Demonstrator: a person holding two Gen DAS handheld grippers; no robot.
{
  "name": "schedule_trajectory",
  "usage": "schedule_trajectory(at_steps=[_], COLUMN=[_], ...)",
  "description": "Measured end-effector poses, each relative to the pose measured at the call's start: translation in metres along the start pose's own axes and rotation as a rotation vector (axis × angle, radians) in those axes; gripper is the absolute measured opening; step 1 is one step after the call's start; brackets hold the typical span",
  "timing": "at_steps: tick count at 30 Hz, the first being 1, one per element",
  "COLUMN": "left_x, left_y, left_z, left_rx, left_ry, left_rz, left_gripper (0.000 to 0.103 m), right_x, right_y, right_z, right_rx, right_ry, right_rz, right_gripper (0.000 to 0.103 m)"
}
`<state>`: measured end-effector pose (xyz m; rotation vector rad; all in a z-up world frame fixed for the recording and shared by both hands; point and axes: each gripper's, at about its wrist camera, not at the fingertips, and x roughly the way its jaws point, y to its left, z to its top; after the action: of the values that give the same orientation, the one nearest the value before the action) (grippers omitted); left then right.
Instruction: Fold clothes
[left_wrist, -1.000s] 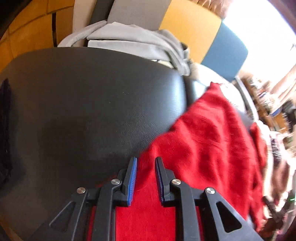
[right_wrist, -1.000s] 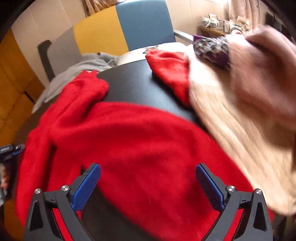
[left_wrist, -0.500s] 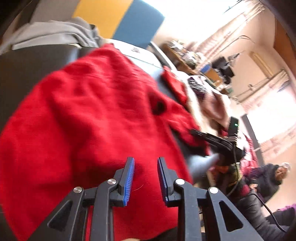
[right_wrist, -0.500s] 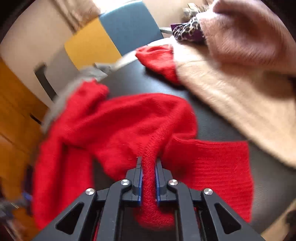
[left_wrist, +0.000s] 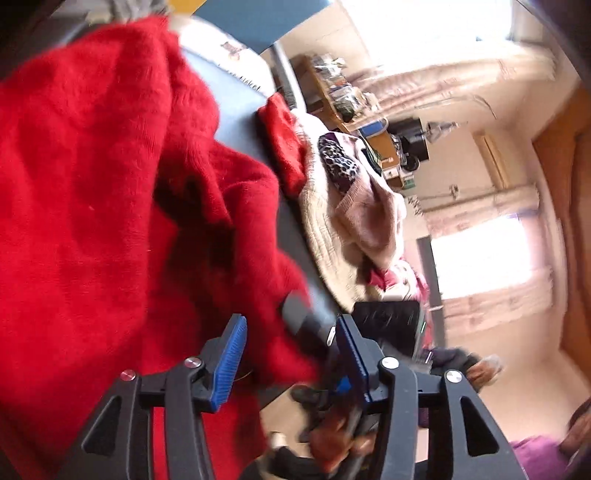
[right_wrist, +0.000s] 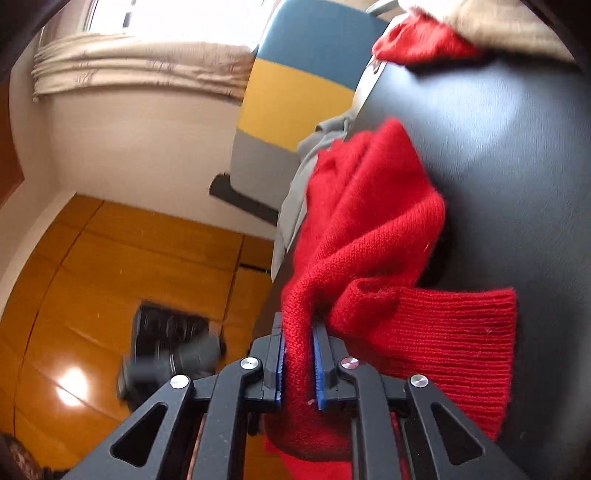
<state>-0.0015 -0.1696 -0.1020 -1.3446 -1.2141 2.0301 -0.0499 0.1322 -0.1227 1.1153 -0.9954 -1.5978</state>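
A red knitted sweater (right_wrist: 369, 229) lies bunched on the black padded table (right_wrist: 509, 140). My right gripper (right_wrist: 298, 363) is shut on a fold of the sweater near its ribbed hem (right_wrist: 454, 339) at the table's edge. In the left wrist view the same sweater (left_wrist: 92, 184) fills the left side. My left gripper (left_wrist: 290, 363) is open, its fingers astride the sweater's lower edge, with nothing pinched. The other gripper's dark body shows blurred beyond it.
A heap of other clothes, beige and pink knits (left_wrist: 354, 218) with a leopard-print piece (left_wrist: 338, 162), lies on the table's far side. A grey garment (right_wrist: 325, 140) lies by the yellow, blue and grey chair back (right_wrist: 295, 92). An orange wooden floor (right_wrist: 110, 277) lies below.
My right gripper closed on the red sweater and has lifted and swung it toward the table edge. My left gripper has opened wider and both views have tilted strongly.
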Motion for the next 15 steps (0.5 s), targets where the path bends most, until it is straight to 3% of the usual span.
schedule_trajectory(at_steps=[3, 7, 9, 10, 12, 14, 15], left_x=[0.014, 0.036, 0.037, 0.038, 0.02, -0.013, -0.039], left_y=[0.01, 0.012, 0.005, 0.001, -0.006, -0.01, -0.011], left_z=[0.009, 0.013, 0.013, 0.013, 0.018, 0.026, 0.03], left_rx=[-0.028, -0.003, 0.056, 0.086, 0.14, 0.137, 0.135], left_ry=[0.017, 0.114, 0.115, 0.115, 0.056, -0.036, -0.097], left_rz=[0.048, 0.074, 0.095, 0.106, 0.093, 0.04, 0.019], left_gripper=[0.055, 0.053, 0.043, 0.023, 0.017, 0.015, 0.015], right_x=[0.005, 0.012, 0.023, 0.025, 0.021, 0.017, 0.015], right_y=[0.009, 0.036, 0.043, 0.047, 0.054, 0.061, 0.063], right_z=[-0.015, -0.037, -0.038, -0.041, -0.043, -0.047, -0.045], right_rx=[-0.093, -0.24, -0.291, -0.307, -0.31, -0.309, -0.312], right_ry=[0.034, 0.096, 0.124, 0.132, 0.127, 0.118, 0.109], right_rz=[-0.01, -0.048, -0.074, -0.079, -0.061, -0.039, -0.036], right_gripper=[0.015, 0.015, 0.017, 0.019, 0.022, 0.04, 0.06])
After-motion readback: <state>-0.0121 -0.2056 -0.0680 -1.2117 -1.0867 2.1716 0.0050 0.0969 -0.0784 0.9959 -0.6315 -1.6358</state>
